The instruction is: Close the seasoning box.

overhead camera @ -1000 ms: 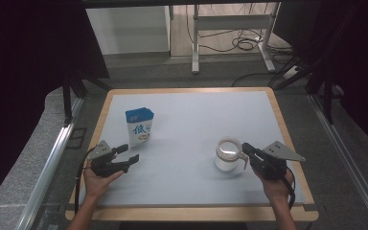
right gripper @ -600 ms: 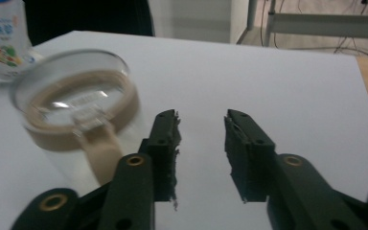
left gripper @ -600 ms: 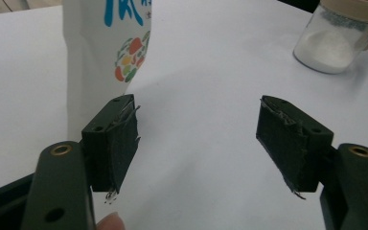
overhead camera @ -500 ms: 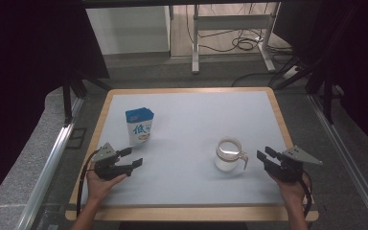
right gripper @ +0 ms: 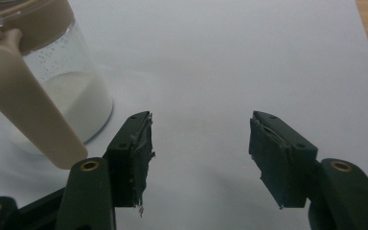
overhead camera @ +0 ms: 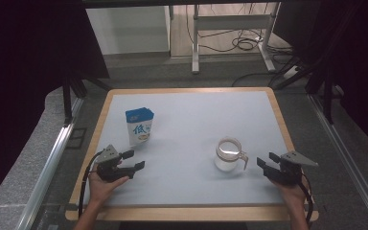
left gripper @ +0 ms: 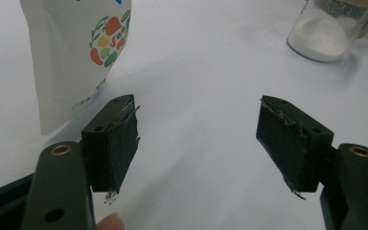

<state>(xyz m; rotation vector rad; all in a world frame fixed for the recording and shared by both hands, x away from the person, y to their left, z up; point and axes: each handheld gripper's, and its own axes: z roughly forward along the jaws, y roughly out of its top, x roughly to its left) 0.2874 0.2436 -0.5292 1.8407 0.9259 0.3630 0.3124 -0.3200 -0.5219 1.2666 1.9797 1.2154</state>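
The glass jar (overhead camera: 229, 155) is standing upright on the white tabletop (overhead camera: 196, 120), well inside its wooden rim, with open surface lying all around it. The right gripper (overhead camera: 267, 166) is resting just beside the jar's tan handle, its jaws having just been opening, nothing between them. Well to the jar's other side, the left gripper (overhead camera: 133, 160) is sitting with jaws apart and empty. The white pouch (overhead camera: 139, 126) beyond it is showing a blue character. Cables are trailing across the floor behind the table.

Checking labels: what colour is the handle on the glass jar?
Beige handle, matching the jar lid band; clearest in the right gripper view.
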